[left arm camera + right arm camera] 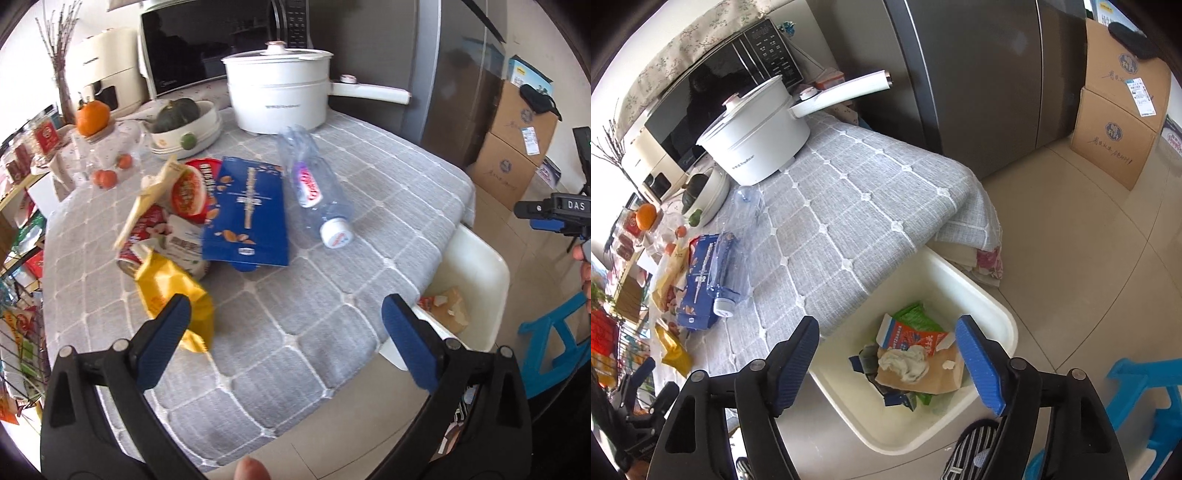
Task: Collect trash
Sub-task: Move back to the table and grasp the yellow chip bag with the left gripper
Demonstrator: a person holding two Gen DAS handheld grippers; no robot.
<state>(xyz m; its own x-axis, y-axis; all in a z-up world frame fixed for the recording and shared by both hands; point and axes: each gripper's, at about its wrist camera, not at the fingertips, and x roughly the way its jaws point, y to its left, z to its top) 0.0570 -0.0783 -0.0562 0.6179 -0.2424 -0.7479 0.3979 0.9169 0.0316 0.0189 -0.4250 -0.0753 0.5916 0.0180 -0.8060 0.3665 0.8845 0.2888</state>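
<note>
Trash lies on the grey checked tablecloth point(314, 295): a yellow wrapper point(166, 284), a flat blue box point(245, 214), a clear plastic bottle point(317, 192), a red noodle cup point(192, 190) and a crumpled carton point(173, 240). My left gripper point(286, 332) is open and empty above the cloth, its left finger beside the yellow wrapper. My right gripper point(888, 362) is open and empty above the white bin point(993, 302), which holds an orange carton point(916, 338), green wrappers, brown paper and a tissue. The bin point(476, 269) stands at the table's right edge.
A white pot point(280, 92) with a long handle, a microwave point(207, 48), a bowl with a squash point(177, 114) and oranges point(92, 118) stand at the table's back. A fridge point(979, 74), cardboard boxes point(1123, 110) and a blue stool point(1145, 406) stand around the tile floor.
</note>
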